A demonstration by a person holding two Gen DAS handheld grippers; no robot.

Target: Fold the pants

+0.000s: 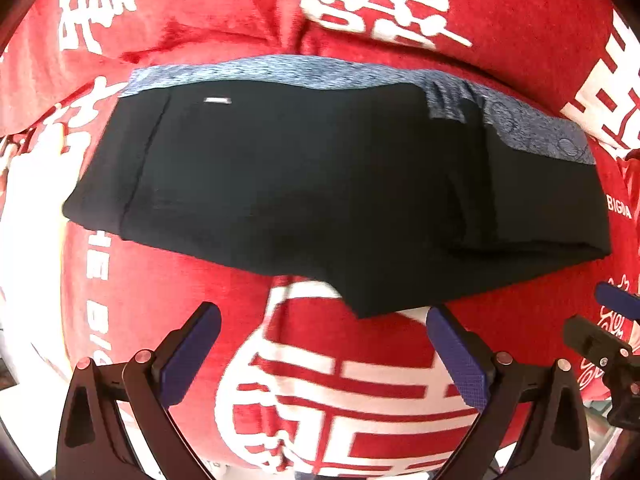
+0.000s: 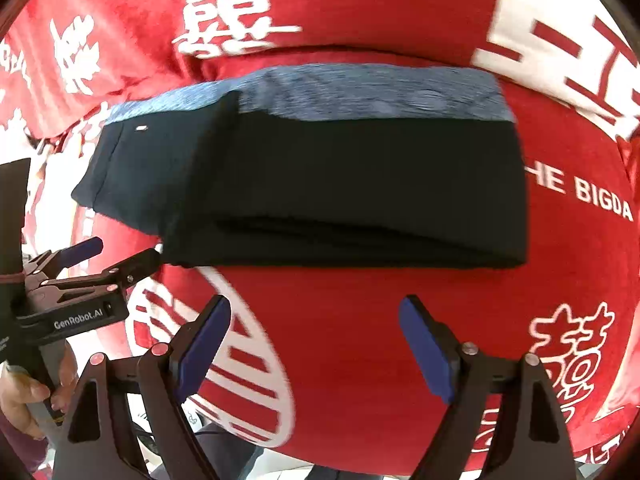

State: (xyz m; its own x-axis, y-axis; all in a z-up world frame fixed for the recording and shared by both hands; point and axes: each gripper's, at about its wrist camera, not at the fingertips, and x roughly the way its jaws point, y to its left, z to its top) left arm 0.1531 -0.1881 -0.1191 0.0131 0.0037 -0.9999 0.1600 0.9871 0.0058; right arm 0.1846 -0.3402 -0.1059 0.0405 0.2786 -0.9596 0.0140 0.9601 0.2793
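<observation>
Black pants (image 1: 304,176) with a blue-grey patterned waistband (image 1: 280,74) lie folded in a flat stack on the red cloth. The same pants (image 2: 340,184) fill the middle of the right wrist view, their folded edge facing me. My left gripper (image 1: 324,320) hovers just in front of the near edge of the pants, open, with nothing between its blue pads (image 1: 460,356). The right gripper (image 2: 314,320) is also open and empty, a little back from the folded edge. The left gripper (image 2: 116,258) shows at the left of the right wrist view, held by a hand (image 2: 24,396).
A red cloth (image 1: 520,32) with large white characters covers the whole surface under and around the pants. The same cloth (image 2: 400,340) shows white lettering to the right of the pants. Part of the right gripper's finger (image 1: 616,300) shows at the right edge.
</observation>
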